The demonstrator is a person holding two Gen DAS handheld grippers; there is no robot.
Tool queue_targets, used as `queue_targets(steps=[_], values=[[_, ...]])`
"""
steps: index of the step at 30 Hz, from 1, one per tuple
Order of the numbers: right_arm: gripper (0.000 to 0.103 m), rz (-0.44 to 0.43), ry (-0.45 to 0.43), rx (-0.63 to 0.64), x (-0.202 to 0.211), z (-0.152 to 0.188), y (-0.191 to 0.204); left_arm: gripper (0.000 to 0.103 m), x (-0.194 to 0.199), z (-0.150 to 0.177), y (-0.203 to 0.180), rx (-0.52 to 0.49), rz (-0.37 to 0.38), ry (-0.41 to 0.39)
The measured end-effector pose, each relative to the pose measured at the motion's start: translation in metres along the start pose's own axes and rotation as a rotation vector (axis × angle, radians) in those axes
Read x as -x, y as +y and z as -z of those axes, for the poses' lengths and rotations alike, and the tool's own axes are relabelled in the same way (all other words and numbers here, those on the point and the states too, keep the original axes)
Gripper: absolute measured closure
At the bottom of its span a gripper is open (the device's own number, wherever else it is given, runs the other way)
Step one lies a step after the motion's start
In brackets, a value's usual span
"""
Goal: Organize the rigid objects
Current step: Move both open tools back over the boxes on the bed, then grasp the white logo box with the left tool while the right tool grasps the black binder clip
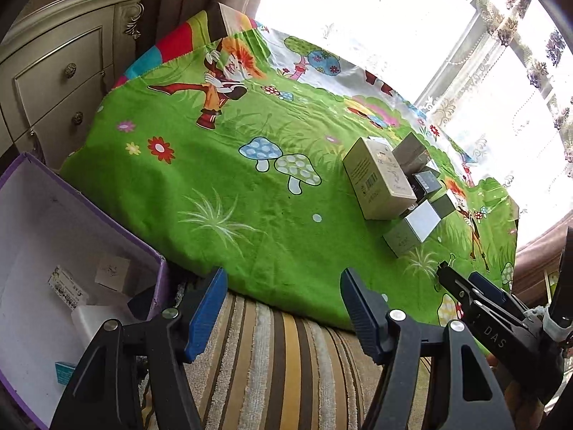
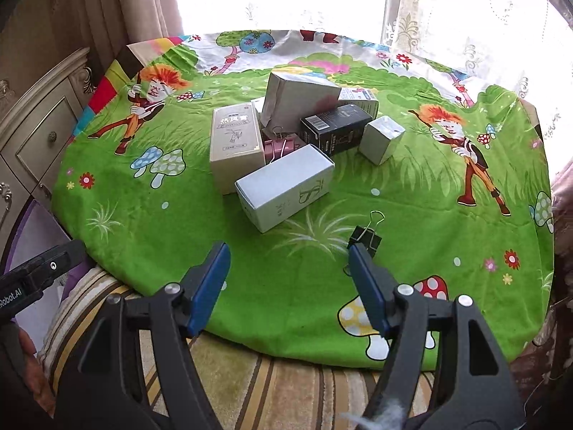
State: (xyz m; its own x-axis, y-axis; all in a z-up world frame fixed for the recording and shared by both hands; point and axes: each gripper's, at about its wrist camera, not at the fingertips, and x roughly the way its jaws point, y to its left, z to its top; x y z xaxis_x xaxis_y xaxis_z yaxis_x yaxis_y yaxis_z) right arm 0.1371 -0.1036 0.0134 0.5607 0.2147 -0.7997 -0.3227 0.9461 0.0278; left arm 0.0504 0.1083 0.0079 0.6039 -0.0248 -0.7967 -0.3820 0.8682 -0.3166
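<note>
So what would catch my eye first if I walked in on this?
Probably the bright green cartoon cloth covering the table, with a jumble of small boxes heaped near its middle. Then the purple storage box at the left edge, a few items already inside, and both grippers, left and right, open.

Binder clip (image 2: 367, 235) lies before the box pile (image 2: 297, 143).

Both the left gripper (image 1: 283, 313) and right gripper (image 2: 288, 286) have black angular arms, silver round screws and flat blue ribbed fingers (image 2: 209, 288); white lettering marks their black housings.
</note>
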Motion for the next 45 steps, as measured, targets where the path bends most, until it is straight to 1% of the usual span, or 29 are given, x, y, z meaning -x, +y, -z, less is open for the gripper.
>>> queue_targets(steps=[8,15,18,23,30,31,33,35,36,38,42,45], values=[[0.031,0.015,0.037,-0.063,-0.016,-0.001,-0.022,0.036,-0.014,-0.004,-0.028,-0.093,0.07,0.038],[0.031,-0.004,0.068,-0.226,-0.024,0.006,-0.055,0.036,-0.028,-0.013,-0.064,-0.205,0.119,0.065],[0.031,-0.003,0.073,-0.269,-0.026,0.01,-0.064,0.037,-0.04,-0.017,-0.081,-0.265,0.135,0.088],[0.031,-0.003,0.073,-0.268,-0.032,0.007,-0.064,0.037,-0.063,-0.022,-0.099,-0.343,0.166,0.143],[0.031,0.01,0.072,-0.257,-0.044,-0.002,-0.065,0.037,-0.076,-0.027,-0.112,-0.389,0.184,0.145],[0.033,0.013,0.074,-0.257,-0.047,-0.003,-0.065,0.037,-0.077,-0.026,-0.113,-0.395,0.184,0.146],[0.042,0.02,0.09,-0.256,-0.052,-0.004,-0.066,0.037,-0.08,-0.025,-0.116,-0.41,0.184,0.149],[0.058,0.028,0.121,-0.257,-0.061,-0.004,-0.067,0.037,-0.082,-0.024,-0.119,-0.423,0.191,0.149],[0.06,0.035,0.123,-0.256,-0.062,-0.004,-0.067,0.037,-0.082,-0.024,-0.12,-0.429,0.196,0.148],[0.07,0.041,0.12,-0.251,-0.061,-0.004,-0.067,0.037,-0.083,-0.025,-0.123,-0.441,0.207,0.144],[0.07,0.05,0.097,-0.262,-0.057,-0.003,-0.07,0.037,-0.087,-0.025,-0.13,-0.47,0.234,0.135],[0.07,0.054,0.077,-0.281,-0.053,-0.002,-0.074,0.037,-0.09,-0.027,-0.132,-0.473,0.249,0.133]])
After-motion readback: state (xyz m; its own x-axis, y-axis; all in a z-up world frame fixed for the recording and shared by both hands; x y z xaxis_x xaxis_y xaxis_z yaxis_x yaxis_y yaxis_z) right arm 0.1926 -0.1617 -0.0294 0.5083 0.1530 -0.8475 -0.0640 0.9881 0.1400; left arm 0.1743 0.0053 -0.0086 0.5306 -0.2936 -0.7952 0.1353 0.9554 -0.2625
